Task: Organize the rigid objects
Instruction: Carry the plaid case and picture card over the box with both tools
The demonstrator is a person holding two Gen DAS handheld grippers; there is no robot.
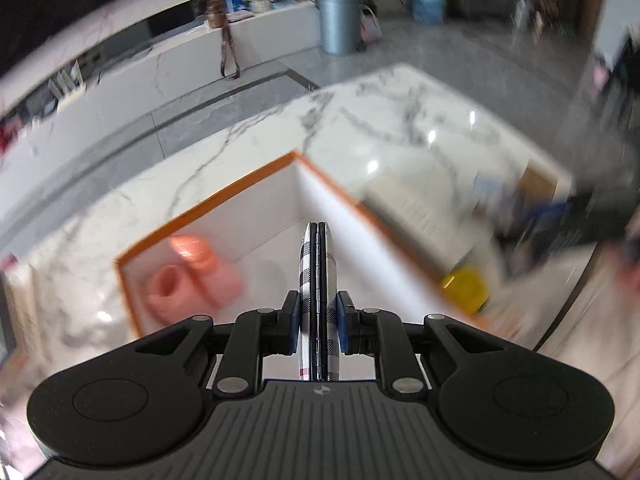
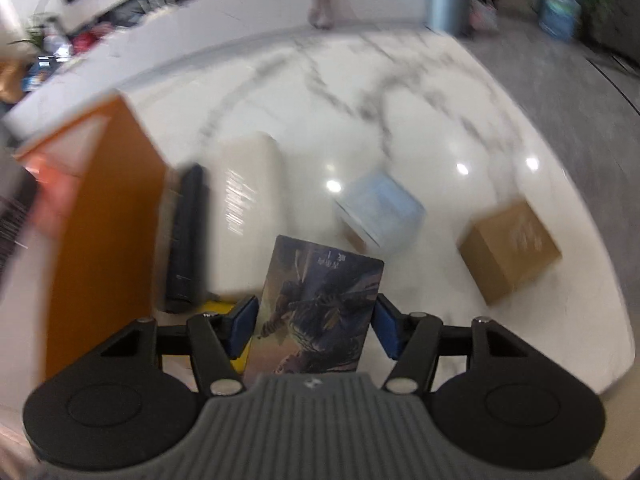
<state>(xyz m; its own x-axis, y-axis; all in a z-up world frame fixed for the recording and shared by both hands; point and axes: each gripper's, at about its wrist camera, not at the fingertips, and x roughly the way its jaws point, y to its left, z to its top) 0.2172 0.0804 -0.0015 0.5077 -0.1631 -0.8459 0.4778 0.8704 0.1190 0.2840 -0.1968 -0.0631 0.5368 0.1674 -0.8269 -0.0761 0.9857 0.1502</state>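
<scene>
My left gripper [image 1: 318,316] is shut on a thin plaid-patterned case [image 1: 318,280], held edge-on above the orange-rimmed white box [image 1: 224,196]. A pink object [image 1: 192,280] lies inside that box. My right gripper [image 2: 314,328] is shut on a dark illustrated book [image 2: 316,320], held above the marble table [image 2: 400,92] just right of the orange box [image 2: 104,232]. On the table lie a long cream box [image 2: 250,196], a black bar-shaped object [image 2: 188,240], a light-blue box [image 2: 380,208] and a brown cardboard box [image 2: 510,250].
A yellow item [image 1: 466,286] lies by the orange box's right wall. A white counter [image 1: 160,64] with clutter, a grey bin [image 1: 338,20] and a water bottle [image 1: 428,0] stand beyond the table. The right arm [image 1: 580,216] blurs in at right.
</scene>
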